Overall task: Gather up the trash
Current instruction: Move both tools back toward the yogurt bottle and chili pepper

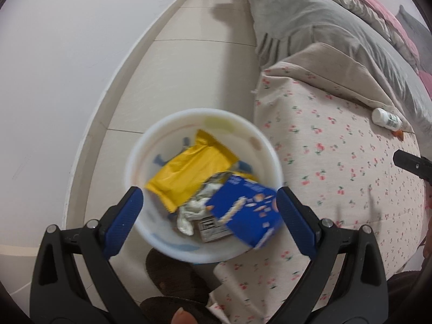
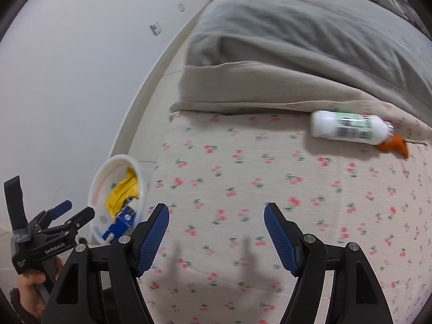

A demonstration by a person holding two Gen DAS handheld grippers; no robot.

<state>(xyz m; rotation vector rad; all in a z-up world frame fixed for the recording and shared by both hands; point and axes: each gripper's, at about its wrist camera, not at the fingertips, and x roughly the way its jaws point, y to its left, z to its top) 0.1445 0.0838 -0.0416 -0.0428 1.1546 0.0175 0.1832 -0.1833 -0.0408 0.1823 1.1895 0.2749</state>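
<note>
**Bin held at the bedside, bottle waiting on the sheet**

While both tongs hang over the edge of it, the bed (image 2: 243,189) fills the scene, its cherry-print sheet bare under the right gripper (image 2: 216,232). Up the bed lies a grey duvet (image 2: 310,40), folded back with its beige edge on the sheet. Off the bed's left side, against the mattress edge, sits the white bin (image 1: 135,162), and the left gripper (image 1: 209,213) has its blue pads pressed on the bin's walls, gripping it. Inside the bin: a yellow wrapper (image 1: 186,172), a blue snack box (image 1: 248,210), and crumpled silver foil (image 1: 194,205). Over on the sheet, just below the duvet's edge, a white bottle (image 2: 348,127) lies on its side, an orange scrap (image 2: 394,145) at its neck. Right gripper's jaws stand wide apart, nothing between them, well short of the bottle.
</note>
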